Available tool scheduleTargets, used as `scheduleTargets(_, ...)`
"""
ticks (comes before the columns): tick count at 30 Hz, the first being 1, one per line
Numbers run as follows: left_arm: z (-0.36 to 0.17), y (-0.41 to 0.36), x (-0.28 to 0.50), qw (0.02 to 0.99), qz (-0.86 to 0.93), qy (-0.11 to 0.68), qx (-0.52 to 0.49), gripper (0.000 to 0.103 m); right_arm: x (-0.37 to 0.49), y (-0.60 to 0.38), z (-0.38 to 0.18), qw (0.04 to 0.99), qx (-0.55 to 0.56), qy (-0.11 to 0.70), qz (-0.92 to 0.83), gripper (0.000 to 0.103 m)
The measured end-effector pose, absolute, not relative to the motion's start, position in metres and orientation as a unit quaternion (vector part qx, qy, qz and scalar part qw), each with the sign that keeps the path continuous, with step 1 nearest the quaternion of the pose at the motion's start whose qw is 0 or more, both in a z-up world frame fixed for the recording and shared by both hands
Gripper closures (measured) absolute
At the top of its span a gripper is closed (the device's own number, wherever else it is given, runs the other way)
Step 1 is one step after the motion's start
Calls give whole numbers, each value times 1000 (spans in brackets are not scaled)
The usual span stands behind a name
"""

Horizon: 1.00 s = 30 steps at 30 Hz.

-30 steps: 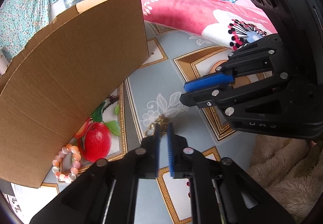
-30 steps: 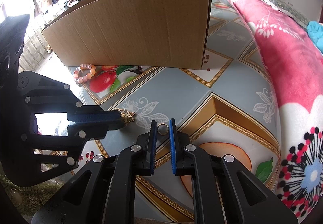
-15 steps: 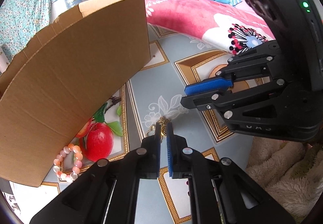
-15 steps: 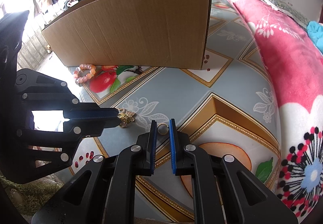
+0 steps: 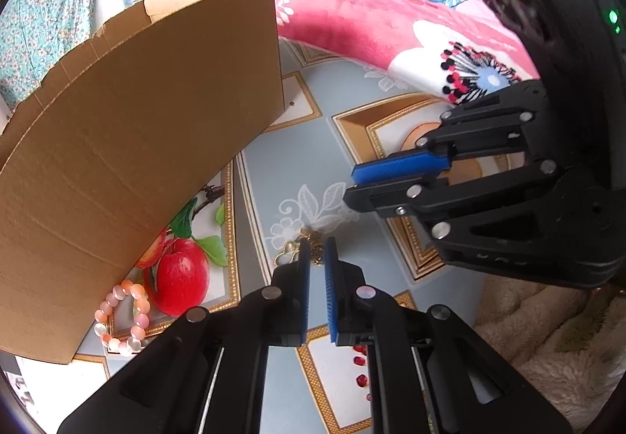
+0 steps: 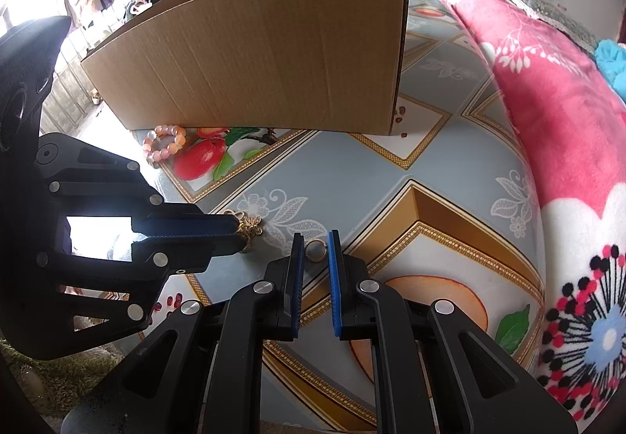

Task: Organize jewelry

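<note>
Both grippers sat low on the bench (image 6: 352,180): left gripper (image 5: 317,250) fingers pinched the gold chain (image 6: 250,226), right gripper (image 6: 315,250) fingers bracketed the ring (image 6: 315,250), not closed.

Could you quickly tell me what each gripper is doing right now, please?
Left gripper: shut on the gold floral jewelry.
Right gripper: open around the gold ring, not gripping.

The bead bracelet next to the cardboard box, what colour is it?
Pale pink and peach bead bracelet; clearest in the right wrist view.

Bright daylight, blown-out glare at left, fisheye edges curved and vignetted.
</note>
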<state>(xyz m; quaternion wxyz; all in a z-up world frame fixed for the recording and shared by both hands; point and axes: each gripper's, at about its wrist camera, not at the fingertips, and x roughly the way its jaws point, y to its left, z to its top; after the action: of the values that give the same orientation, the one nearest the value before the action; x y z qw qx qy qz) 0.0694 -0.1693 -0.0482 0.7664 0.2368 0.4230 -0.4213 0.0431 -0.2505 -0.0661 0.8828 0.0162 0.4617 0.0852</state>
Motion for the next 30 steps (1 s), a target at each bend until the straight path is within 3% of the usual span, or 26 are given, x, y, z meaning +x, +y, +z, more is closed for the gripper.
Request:
scheduleTargets(5, -50, -170, 69, 764, -422, 425, 242, 89, 43, -251, -67, 883, 17, 461, 85, 93)
scheduleTargets(30, -54, -174, 64, 766, -416, 399, 284, 93, 43, -252, -68, 884, 16, 460, 85, 93)
